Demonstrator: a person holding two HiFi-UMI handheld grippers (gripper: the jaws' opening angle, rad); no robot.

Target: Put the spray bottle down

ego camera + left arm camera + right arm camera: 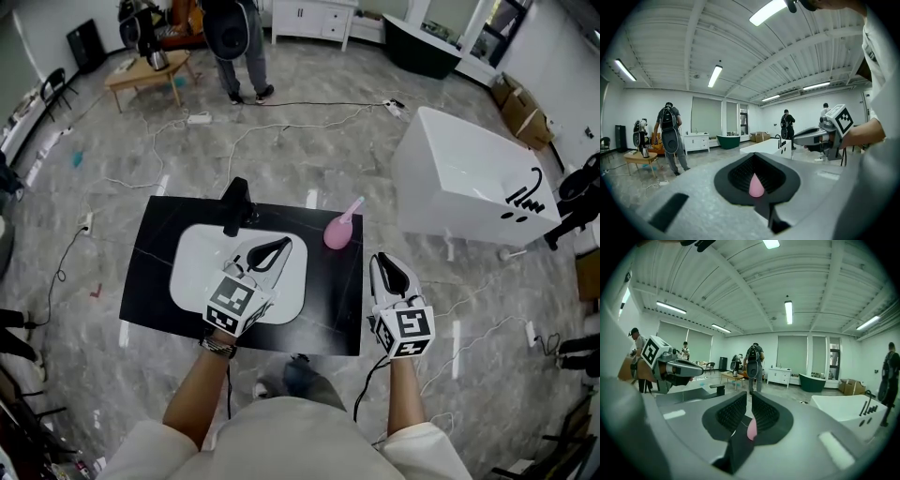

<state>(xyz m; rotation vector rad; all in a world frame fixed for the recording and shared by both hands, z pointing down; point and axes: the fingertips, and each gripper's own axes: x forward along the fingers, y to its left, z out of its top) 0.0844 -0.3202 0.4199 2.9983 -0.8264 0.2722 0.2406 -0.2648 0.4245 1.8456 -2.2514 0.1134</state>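
Observation:
The pink spray bottle (pixel 337 231) stands by itself on the black counter (pixel 155 258), to the right of the white sink (pixel 199 270). No gripper touches it. My left gripper (pixel 279 247) hovers over the sink, open and empty; in the left gripper view (pixel 757 174) the bottle's pink tip (pixel 756 186) shows through the wide gap. My right gripper (pixel 390 262) hangs off the counter's right edge, below and right of the bottle. Its pads (pixel 750 411) stand almost together with nothing between them, and a sliver of the pink bottle (pixel 752 429) shows below.
A black faucet (pixel 236 206) rises at the sink's back edge. A white bathtub (pixel 469 178) stands to the right on the marble floor, which is strewn with cables. A person (pixel 234 37) and a low wooden table (pixel 145 70) are far behind.

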